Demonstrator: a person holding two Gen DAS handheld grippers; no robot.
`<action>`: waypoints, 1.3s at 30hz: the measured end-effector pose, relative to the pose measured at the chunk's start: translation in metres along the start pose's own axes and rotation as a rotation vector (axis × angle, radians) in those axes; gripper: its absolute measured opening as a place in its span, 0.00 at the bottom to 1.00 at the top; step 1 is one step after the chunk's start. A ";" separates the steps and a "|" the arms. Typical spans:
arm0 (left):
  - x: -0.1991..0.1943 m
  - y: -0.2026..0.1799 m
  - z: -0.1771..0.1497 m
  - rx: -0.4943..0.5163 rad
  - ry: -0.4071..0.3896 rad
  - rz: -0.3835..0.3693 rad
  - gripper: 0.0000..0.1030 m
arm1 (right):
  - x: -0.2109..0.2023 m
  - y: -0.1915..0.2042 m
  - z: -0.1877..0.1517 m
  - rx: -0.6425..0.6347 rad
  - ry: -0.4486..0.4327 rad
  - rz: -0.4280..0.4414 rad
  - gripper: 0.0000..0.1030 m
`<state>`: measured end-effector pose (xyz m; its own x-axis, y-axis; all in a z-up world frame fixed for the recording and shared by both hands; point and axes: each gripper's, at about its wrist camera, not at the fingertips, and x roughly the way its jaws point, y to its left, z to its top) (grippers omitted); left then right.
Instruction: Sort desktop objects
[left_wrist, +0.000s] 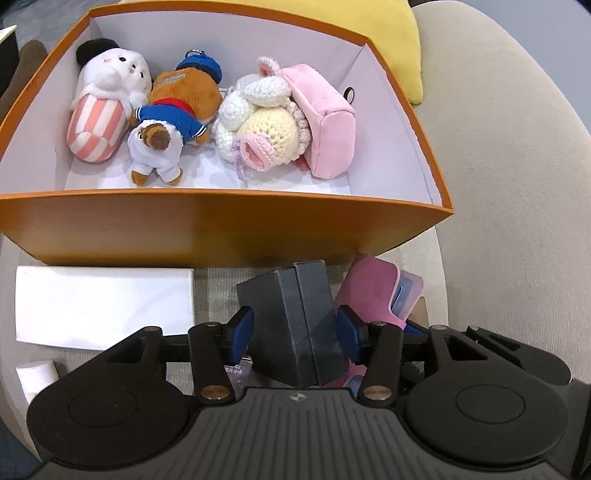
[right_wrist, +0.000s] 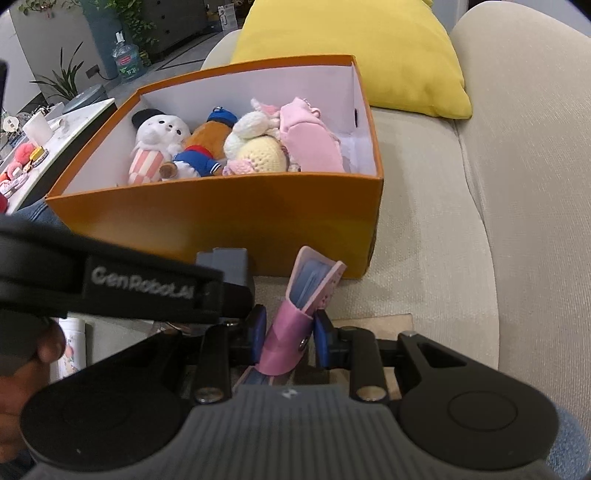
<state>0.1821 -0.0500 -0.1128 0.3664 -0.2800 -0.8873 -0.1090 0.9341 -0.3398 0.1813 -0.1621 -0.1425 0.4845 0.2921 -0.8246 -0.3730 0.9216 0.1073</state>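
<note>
An orange box (left_wrist: 221, 221) with a white inside stands on a beige sofa and holds several plush toys: a white seal (left_wrist: 110, 74), a brown bear in blue (left_wrist: 173, 107), a crocheted doll (left_wrist: 258, 122) and a pink pouch (left_wrist: 325, 122). My left gripper (left_wrist: 295, 332) is shut on a dark grey box (left_wrist: 295, 325), held just in front of the orange box. My right gripper (right_wrist: 290, 336) is shut on a pink card holder (right_wrist: 295, 317) with blue inserts, also before the orange box (right_wrist: 221, 221). The pink holder shows in the left wrist view (left_wrist: 373, 291).
A white flat box (left_wrist: 103, 306) and a small white bottle (left_wrist: 37, 376) lie to the left. A yellow cushion (right_wrist: 351, 48) lies behind the orange box. The sofa arm (right_wrist: 524, 184) rises on the right. A side table with small items (right_wrist: 33, 147) stands at far left.
</note>
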 end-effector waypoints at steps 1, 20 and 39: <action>-0.001 -0.001 0.000 -0.001 -0.002 0.006 0.56 | -0.001 -0.001 -0.001 0.001 -0.002 0.004 0.28; 0.009 0.009 -0.006 -0.023 0.011 0.023 0.45 | -0.001 -0.004 -0.004 0.037 -0.010 0.029 0.28; -0.074 0.006 -0.031 0.085 -0.114 -0.136 0.39 | -0.071 -0.014 -0.008 0.100 -0.096 0.113 0.25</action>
<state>0.1253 -0.0310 -0.0584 0.4749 -0.3828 -0.7924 0.0256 0.9061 -0.4223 0.1454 -0.1976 -0.0894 0.5189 0.4138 -0.7480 -0.3509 0.9010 0.2550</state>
